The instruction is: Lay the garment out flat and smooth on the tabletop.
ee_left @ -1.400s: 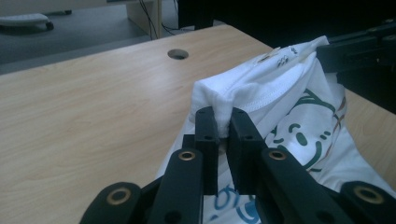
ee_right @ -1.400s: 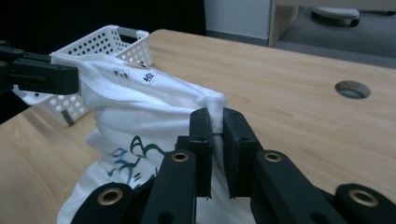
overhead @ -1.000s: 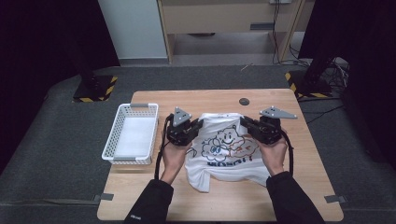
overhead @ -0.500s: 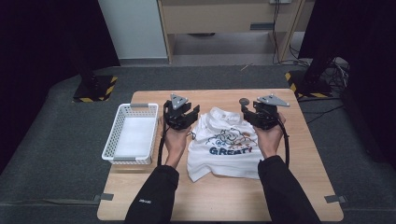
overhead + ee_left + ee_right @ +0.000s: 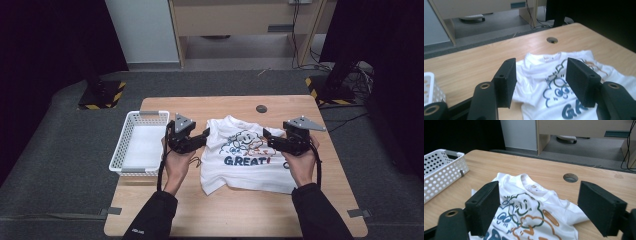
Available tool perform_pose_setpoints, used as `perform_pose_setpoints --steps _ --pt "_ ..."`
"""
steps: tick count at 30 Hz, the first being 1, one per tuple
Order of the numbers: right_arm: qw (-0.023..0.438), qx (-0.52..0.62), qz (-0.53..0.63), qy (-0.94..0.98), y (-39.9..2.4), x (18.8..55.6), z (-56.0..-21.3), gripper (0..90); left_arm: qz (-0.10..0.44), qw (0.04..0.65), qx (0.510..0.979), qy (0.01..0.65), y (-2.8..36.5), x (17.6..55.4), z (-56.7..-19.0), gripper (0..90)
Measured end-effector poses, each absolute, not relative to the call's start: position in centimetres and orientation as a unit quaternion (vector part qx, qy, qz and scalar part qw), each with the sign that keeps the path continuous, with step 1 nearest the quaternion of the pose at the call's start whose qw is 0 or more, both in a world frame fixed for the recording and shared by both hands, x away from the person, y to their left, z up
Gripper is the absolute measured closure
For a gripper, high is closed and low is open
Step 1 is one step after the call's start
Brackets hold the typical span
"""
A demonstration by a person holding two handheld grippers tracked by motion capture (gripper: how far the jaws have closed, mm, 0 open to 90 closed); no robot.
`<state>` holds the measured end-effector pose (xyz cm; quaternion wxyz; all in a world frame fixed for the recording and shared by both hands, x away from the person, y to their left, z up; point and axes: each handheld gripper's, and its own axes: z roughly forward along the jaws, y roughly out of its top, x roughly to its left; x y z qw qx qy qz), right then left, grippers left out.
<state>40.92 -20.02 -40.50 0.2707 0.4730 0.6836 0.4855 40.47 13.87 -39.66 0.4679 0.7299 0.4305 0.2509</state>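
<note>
Grey carpet surrounds a light wooden table with a round cable hole near its far edge. At the left edge sits a white perforated plastic basket, its inside a plain white floor. Beside it, the left gripper has just been opening, its jaws spread with nothing pinched. A soft white shirt printed "GREAT!" lies crumpled mid-table. The right gripper has likewise been opening, jaws apart over the cloth.

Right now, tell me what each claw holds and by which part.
Nothing is held. Left claw and right claw have just been opening, jaws apart above the white T-shirt, which lies spread on the table.
</note>
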Motion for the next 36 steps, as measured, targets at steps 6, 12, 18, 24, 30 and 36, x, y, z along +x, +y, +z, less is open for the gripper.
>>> perform_pose_setpoints --steps 6,12,18,24,30,36 --pt "0.25 0.462 0.482 0.701 -20.5 39.1 -41.6 12.2 0.233 0.458 0.751 0.413 14.1 38.2 -41.4 37.6" --pt "0.238 0.46 0.471 0.714 -21.1 37.4 -43.2 8.1 0.225 0.435 0.769 0.41 14.3 36.2 -43.6 29.8" --pt "0.22 0.465 0.46 0.724 -22.5 35.9 -45.6 7.0 0.214 0.421 0.771 0.428 15.0 34.8 -45.8 23.0" --pt "0.216 0.476 0.444 0.728 -24.1 34.8 -47.8 5.5 0.202 0.411 0.767 0.45 15.4 34.2 -47.7 15.6" --pt "0.211 0.48 0.422 0.74 -24.3 34.2 -49.8 4.0 0.194 0.389 0.78 0.451 15.2 33.8 -49.2 14.3" --pt "0.202 0.475 0.386 0.764 -23.4 34.5 -50.9 2.3 0.189 0.367 0.788 0.456 14.8 34.5 -50.3 13.0"
